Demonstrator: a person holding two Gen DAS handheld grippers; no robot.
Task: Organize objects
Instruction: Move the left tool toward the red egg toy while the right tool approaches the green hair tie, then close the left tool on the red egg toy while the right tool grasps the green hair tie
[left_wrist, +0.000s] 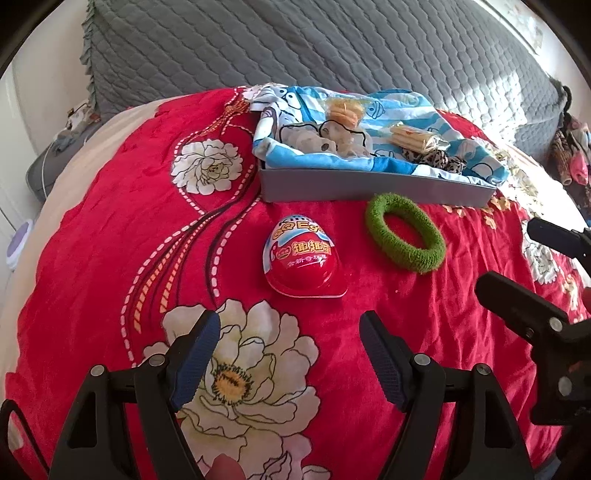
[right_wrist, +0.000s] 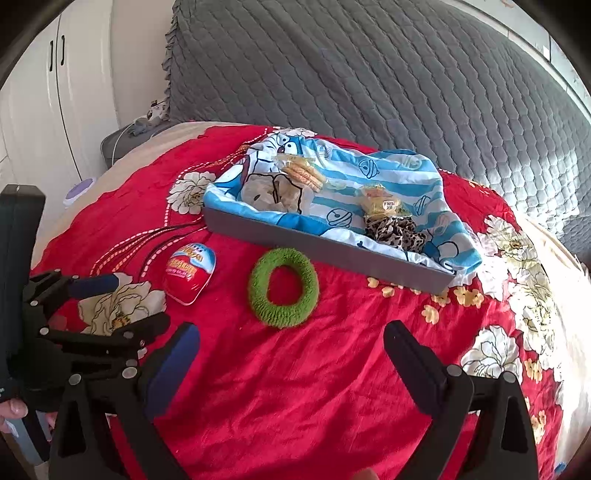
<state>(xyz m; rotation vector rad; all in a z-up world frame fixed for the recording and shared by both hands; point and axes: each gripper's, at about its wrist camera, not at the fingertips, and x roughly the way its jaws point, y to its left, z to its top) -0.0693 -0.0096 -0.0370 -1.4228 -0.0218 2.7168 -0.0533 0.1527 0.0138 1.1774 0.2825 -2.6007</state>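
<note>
A red egg-shaped toy pack (left_wrist: 303, 258) (right_wrist: 189, 273) lies on the red flowered bedspread, just ahead of my left gripper (left_wrist: 290, 321), which is open with nothing between its fingers. A green fuzzy hair ring (left_wrist: 404, 233) (right_wrist: 283, 287) lies to the right of the egg, ahead of my right gripper (right_wrist: 291, 328), also open and empty. Behind both stands a grey tray (left_wrist: 369, 186) (right_wrist: 332, 247) lined with blue cartoon cloth. It holds snack packets (left_wrist: 345, 110) (right_wrist: 303, 171) and a leopard-print scrunchie (left_wrist: 439, 158) (right_wrist: 393, 230).
The right gripper shows at the right edge (left_wrist: 517, 291) of the left wrist view, the left gripper at the left (right_wrist: 96, 284) of the right wrist view. A grey quilted headboard (right_wrist: 369, 74) rises behind the bed. White cupboards (right_wrist: 44, 92) stand at left.
</note>
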